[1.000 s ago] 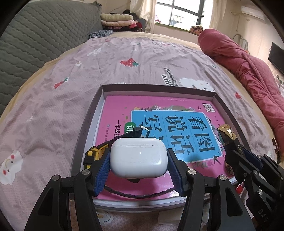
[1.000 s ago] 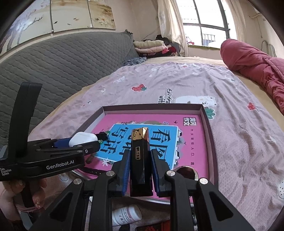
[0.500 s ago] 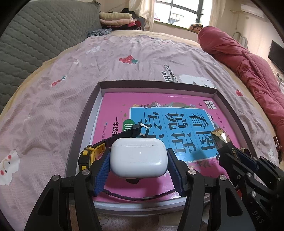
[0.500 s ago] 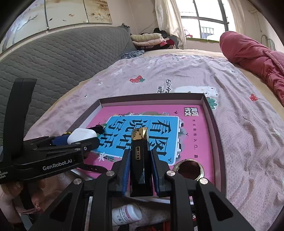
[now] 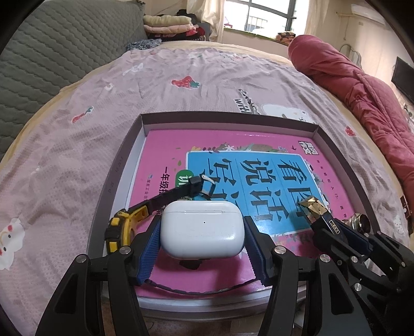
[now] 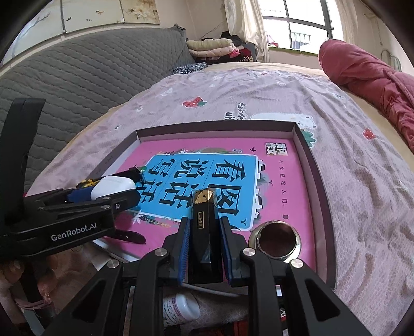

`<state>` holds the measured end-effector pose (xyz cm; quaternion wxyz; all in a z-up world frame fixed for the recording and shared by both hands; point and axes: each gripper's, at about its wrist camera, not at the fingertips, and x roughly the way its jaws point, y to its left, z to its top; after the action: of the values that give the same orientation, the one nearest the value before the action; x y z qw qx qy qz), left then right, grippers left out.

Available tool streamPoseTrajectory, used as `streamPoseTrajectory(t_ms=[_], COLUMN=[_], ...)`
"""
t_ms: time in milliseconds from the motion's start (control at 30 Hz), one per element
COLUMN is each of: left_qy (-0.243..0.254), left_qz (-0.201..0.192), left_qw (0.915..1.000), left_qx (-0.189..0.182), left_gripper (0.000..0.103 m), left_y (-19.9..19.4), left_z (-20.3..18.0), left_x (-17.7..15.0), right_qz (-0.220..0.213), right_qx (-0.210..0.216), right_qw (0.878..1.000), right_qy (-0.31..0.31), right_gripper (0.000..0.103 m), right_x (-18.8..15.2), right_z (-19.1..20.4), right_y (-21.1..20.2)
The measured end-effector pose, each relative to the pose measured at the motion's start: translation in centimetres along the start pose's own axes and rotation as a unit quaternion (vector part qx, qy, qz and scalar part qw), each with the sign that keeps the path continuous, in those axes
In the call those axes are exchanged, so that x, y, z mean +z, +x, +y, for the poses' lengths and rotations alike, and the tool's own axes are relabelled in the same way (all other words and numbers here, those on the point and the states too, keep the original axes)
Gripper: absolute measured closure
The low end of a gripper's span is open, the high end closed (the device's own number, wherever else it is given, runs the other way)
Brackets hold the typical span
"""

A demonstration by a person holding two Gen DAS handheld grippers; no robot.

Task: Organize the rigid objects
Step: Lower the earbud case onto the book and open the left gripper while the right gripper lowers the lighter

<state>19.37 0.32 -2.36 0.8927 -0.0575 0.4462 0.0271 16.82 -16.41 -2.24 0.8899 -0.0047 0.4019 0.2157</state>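
Two grippers, each holding one item. The left gripper (image 5: 202,240) is clamped on one glossy white rounded earbud case (image 5: 202,230); the right gripper (image 6: 204,248) is clamped on one slim black bar with a gold faceted tip (image 6: 204,227). Both hang over the near end of one shallow dark-rimmed cardboard tray (image 5: 121,165). In it lie one pink and blue book (image 6: 279,181), one yellow and black tape measure (image 5: 121,228) and one round metal cup (image 6: 278,239). The tray sits on a bed with a pink printed sheet (image 5: 77,144), beside a red quilt (image 5: 362,98), a grey padded headboard (image 6: 85,85) and a window (image 6: 297,23).
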Motion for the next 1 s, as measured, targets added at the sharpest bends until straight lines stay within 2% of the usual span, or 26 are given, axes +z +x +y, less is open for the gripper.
streamPoseTrajectory(t_ms=[1000], left_qy=[-0.001], left_qz=[0.009], left_qw=[0.9999], left_qx=[0.006], left_gripper=[0.040], left_y=[0.09], left_z=[-0.04], left_x=[-0.13], right_qz=[-0.005], right_qx=[-0.003], right_qw=[1.000], right_qy=[0.008], right_gripper=[0.080], right_x=[0.17], right_z=[-0.15], right_y=[0.04])
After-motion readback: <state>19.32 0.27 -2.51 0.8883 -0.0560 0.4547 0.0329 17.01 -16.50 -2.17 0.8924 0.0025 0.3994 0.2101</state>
